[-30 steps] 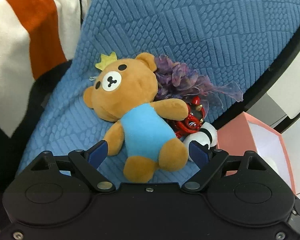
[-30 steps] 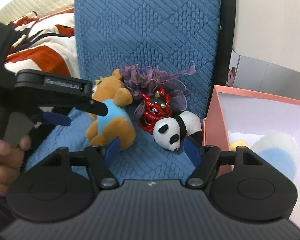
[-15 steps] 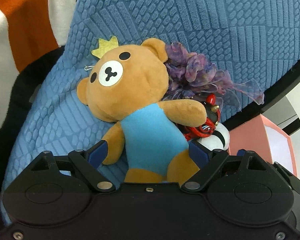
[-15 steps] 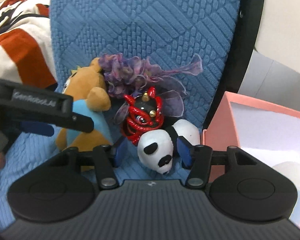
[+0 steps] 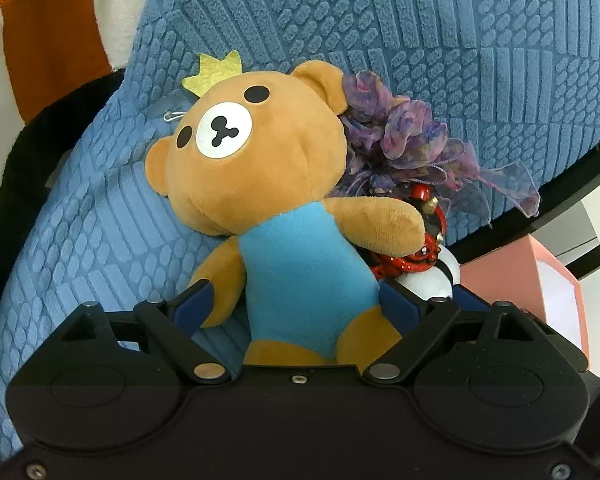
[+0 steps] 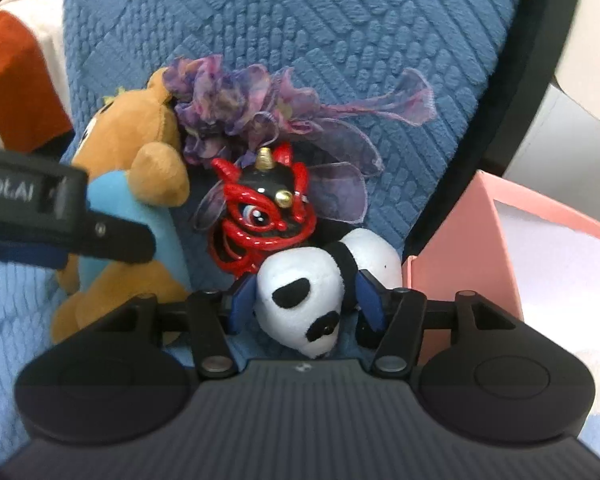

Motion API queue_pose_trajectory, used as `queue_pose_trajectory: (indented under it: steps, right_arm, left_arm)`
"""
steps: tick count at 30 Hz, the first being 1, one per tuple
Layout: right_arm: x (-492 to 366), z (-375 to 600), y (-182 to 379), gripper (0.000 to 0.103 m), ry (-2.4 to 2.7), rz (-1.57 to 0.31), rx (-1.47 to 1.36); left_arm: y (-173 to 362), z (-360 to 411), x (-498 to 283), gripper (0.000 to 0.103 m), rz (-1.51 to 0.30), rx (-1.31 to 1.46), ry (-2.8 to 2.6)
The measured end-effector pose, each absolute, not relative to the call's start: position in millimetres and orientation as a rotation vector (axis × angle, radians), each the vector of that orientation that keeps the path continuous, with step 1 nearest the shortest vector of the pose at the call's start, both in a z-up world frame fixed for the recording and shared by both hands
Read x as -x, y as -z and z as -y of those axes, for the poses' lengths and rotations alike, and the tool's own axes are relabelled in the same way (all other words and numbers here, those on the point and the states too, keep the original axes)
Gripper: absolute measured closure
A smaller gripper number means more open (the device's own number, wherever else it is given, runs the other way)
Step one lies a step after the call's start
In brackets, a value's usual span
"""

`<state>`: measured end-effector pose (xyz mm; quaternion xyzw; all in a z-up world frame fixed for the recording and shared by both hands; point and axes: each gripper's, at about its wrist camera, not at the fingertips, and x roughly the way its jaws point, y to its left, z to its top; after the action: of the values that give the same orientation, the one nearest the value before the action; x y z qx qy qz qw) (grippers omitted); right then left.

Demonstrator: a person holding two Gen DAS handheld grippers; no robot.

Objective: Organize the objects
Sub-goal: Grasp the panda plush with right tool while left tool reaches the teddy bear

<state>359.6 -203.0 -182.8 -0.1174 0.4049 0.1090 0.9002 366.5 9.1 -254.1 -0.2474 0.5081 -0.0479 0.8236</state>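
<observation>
Far left, striped orange/white fabric (image 5: 48, 40) draped next to the blue textured cushion (image 5: 420, 40), which carries all the toys. Brown bear plush (image 5: 260, 168) with blue body and yellow crown lies on the cushion, head up-left, one arm stretched right over the red toy. Left gripper (image 5: 296, 304) jaws spread wide, straddling the bear's lower body: left pad by the bear's arm, right pad at its hip; pads look near or brushing the plush, no clear squeeze. In the right wrist view the left gripper's black finger crosses in from the left edge over the bear's blue belly. Purple gauze flower (image 6: 260, 108) sits behind the bear's head, against the cushion back, petals trailing right. Just below it, the red and black lion-head toy (image 6: 264, 208) with gold horn, leaning on the cushion, touching the panda. Panda plush (image 6: 312, 292) lies in front of the lion toy, face toward the camera. Right gripper (image 6: 304, 308) jaws closing, panda's head between the blue pads; both pads right at its sides, can't tell if they press yet. Right of the cushion's dark edge, the pink box (image 6: 480, 240) stands open, white inside, wall just beside the panda's back end. Contents of the box blurred, can't tell.
</observation>
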Motion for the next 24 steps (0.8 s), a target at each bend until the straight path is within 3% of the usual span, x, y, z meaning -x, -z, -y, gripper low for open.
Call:
queue_pose_trajectory:
  steps: [4,24]
  right_arm:
    - [-355.7,203.4,178.4,0.056,-0.221,-0.833,0.234]
    - [-312.0,194.1,170.0,0.057,-0.329,-0.842,0.256]
  left_arm:
    - [253.7,-12.5,-363.7,0.014,-1.086,0.548,0.099]
    - [269.1,-28.4,-350.3,0.014,-1.166,0.745,0.133]
